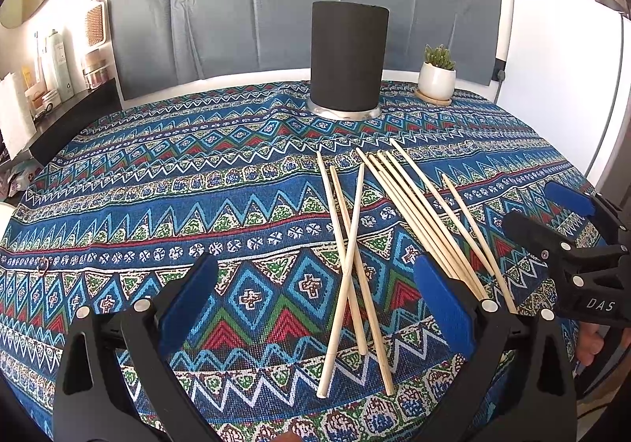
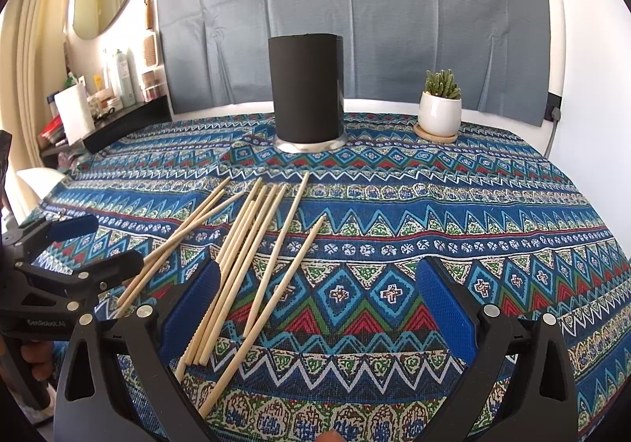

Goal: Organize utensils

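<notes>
Both the left gripper (image 1: 315,296) and right gripper (image 2: 317,294) are hanging wide open, gripping nothing, chopsticks (image 1: 414,213) lying loose just ahead.

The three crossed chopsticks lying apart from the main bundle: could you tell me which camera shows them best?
The left wrist view: the three crossed chopsticks lie full-length between its open claw's fingers. In the right wrist view they sit at the left edge, partly hidden behind the left claw.

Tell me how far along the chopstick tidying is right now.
Nothing looks done: all the chopsticks lie loose on the tablecloth, none visibly standing in the black holder. Nothing is in hand; the left tongs and right tongs are both open and empty. All the picking up and loading remains.
</notes>
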`<state>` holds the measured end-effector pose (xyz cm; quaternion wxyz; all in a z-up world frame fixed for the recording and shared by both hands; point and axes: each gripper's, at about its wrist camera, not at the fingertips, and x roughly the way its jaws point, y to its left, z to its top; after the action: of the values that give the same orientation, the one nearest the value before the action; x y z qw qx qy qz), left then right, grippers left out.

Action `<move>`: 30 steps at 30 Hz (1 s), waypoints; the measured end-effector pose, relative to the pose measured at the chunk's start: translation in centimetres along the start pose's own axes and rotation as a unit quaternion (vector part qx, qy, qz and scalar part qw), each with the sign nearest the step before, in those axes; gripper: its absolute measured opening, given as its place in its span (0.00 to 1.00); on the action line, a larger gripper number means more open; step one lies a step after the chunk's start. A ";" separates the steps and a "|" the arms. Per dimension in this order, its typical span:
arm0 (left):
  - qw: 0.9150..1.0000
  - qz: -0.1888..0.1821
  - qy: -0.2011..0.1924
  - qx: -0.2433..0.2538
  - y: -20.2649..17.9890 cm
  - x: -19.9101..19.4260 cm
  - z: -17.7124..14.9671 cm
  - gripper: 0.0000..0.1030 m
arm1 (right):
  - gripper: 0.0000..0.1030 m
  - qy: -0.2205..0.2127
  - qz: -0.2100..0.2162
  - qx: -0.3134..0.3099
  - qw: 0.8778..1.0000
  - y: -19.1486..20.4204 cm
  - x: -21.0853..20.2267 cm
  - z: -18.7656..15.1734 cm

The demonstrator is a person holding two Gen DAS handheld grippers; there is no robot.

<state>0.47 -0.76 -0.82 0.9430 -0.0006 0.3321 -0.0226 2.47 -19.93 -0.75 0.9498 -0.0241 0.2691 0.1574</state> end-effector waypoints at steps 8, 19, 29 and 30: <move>1.000 -0.001 0.000 0.000 0.1 -0.1 0.0 0.94 | 0.92 0.000 0.000 0.000 1.000 0.0 0.0 0.1; 1.000 -0.001 0.001 -0.001 0.1 -0.1 -0.1 0.94 | 0.92 0.001 -0.002 -0.001 1.000 0.0 0.1 0.0; 1.000 0.008 0.026 0.003 0.3 0.8 0.5 0.94 | 0.92 0.026 -0.014 -0.001 1.000 -0.2 0.9 0.2; 0.999 0.009 0.031 0.005 0.2 1.0 0.5 0.94 | 0.92 0.029 -0.015 0.000 0.999 -0.3 1.0 0.2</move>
<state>1.59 -0.58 -1.01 0.9325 0.0081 0.3607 -0.0159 3.45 -19.89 -1.13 0.9437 -0.0327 0.2966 0.1426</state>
